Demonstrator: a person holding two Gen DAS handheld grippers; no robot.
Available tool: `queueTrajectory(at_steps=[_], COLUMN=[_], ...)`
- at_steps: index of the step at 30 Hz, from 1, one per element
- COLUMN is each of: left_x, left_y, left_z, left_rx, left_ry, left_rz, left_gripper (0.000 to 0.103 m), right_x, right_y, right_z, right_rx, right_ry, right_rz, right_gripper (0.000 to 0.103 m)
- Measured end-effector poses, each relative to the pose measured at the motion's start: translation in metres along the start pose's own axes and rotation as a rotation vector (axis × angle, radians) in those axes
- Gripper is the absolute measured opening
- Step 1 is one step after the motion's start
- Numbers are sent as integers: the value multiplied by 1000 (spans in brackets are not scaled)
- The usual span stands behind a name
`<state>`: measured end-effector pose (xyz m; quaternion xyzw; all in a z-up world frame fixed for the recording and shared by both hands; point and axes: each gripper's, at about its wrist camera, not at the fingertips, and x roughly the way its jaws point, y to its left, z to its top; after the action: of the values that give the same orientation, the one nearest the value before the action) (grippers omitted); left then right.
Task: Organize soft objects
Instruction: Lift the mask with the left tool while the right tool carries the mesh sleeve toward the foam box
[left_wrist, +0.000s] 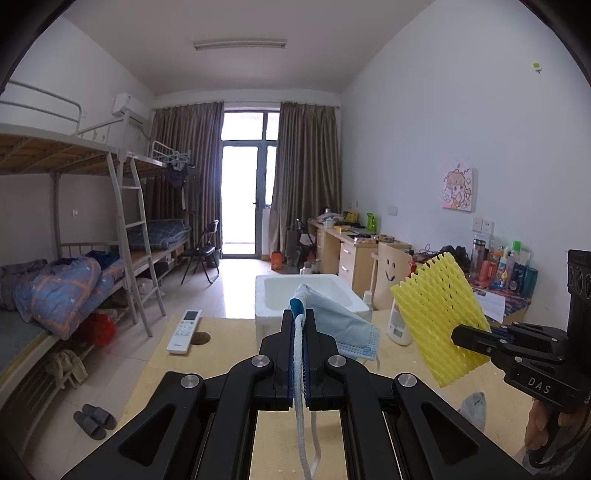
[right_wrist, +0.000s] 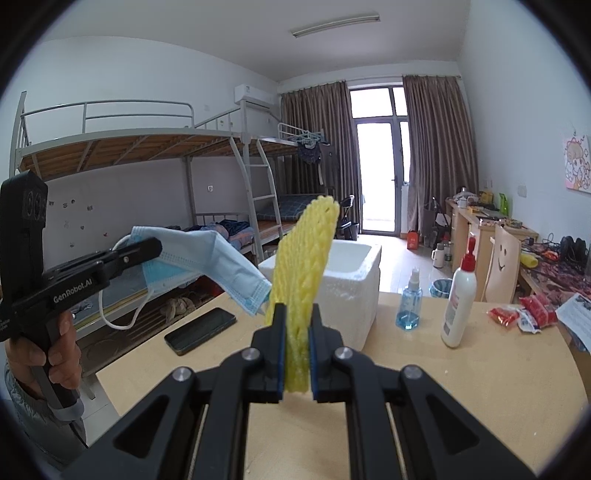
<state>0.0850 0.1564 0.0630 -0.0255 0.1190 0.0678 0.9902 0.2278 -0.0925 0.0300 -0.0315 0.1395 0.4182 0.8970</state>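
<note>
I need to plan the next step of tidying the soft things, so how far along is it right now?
Done: nothing shows inside the white foam box yet. In hand: the left gripper is shut on a blue face mask and the right gripper on a yellow foam net, both lifted above the table near the box. Left: dropping both in, and a grey sock lies on the table.

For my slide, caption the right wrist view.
Right gripper holds yellow foam net; left gripper holds blue mask.
</note>
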Motion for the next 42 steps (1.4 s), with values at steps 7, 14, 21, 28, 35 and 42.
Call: queueTrajectory(at_steps=[7,14,21,28,35,42], left_x=[17,37,50,65,93,121], left_y=[4,5,6,3,7,10], left_z=[12,25,35,54,63,64], left_rx=[-2,-2,-1,8,1,1], left_ry=[4,22,16,-2,13,30], left_rz=[0,-5,-4,2,20,51], left_gripper=[3,3,3,3,3,3], right_x=[14,27,38,52,71,103], right_y=[-7,-17,-22,-23,-28,-38], right_z=[14,24,37,52,67,73], right_rx=[-8,2,-7,-34,-34,-22], right_ry=[4,12,9,7,4,34], right_rz=[0,5,-5,-5,-1,-7], right_gripper=[13,13,13,13,13,13])
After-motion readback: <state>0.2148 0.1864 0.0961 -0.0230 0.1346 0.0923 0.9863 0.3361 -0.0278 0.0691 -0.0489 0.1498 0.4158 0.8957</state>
